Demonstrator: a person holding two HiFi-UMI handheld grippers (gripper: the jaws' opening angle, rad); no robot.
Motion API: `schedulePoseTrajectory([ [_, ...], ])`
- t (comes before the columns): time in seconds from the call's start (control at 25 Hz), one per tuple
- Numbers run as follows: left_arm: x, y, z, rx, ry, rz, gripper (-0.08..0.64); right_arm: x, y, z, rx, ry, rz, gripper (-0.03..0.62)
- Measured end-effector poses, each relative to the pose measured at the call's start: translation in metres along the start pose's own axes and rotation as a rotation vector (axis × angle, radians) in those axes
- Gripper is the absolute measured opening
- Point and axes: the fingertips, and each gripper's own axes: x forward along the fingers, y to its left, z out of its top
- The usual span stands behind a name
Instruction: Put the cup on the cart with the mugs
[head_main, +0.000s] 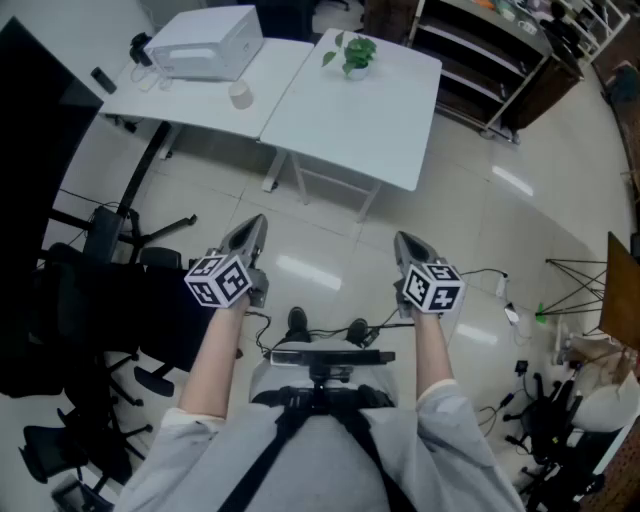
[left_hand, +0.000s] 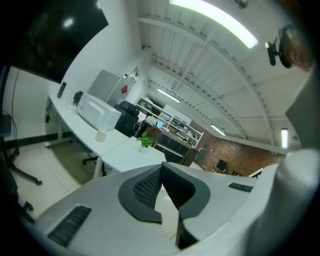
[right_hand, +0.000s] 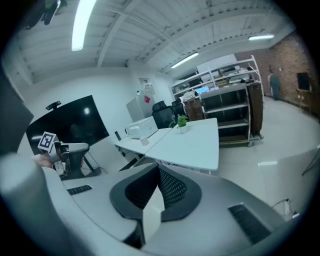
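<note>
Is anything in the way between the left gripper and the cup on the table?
Nothing visible. Only bare floor lies between the left gripper and the white table, where the cup stands near the printer.

office-like workspace: white desks (head_main: 350, 120), printer (head_main: 205, 42), potted plant (head_main: 355, 55), swivel chairs (head_main: 100, 300), shelving (head_main: 480, 70)

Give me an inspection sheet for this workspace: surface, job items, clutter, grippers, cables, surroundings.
Surface: white tables pushed together, mostly bare.
Job's things: cup upright on the left table; shelf cart beyond the tables, mugs too small to tell.
Clutter: white box-like machine; potted plant.
Grippers: left gripper and right gripper, jaws shut, empty, held over the floor.
Cables: loose cables on the floor.
Surroundings: black chairs at left.
</note>
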Motion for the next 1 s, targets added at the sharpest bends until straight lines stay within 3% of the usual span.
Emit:
schedulePoseTrajectory([
  [0.16, -0.025, 0.033, 0.022, 0.197, -0.025, 0.137, 0.003, 0.023, 0.048, 0.02, -0.172, -0.015, 0.009, -0.009],
  [0.28, -0.042, 0.054, 0.032, 0.282, -0.028, 0.203, 0.003, 0.04, 0.091, 0.029, -0.265, -0.033, 0.074, -0.009],
  [0.4, -0.058, 0.076, 0.035, 0.291, -0.027, 0.221, 0.003, 0.057, 0.132, 0.03, -0.271, -0.042, 0.145, -0.009],
  [0.64, -0.074, 0.117, 0.049, 0.29, -0.032, 0.219, 0.003, 0.088, 0.182, 0.032, -0.242, -0.052, 0.177, -0.009],
  [1.0, -0.052, 0.135, 0.074, 0.301, -0.038, 0.165, 0.003, 0.112, 0.195, 0.054, -0.245, -0.065, 0.152, -0.009],
])
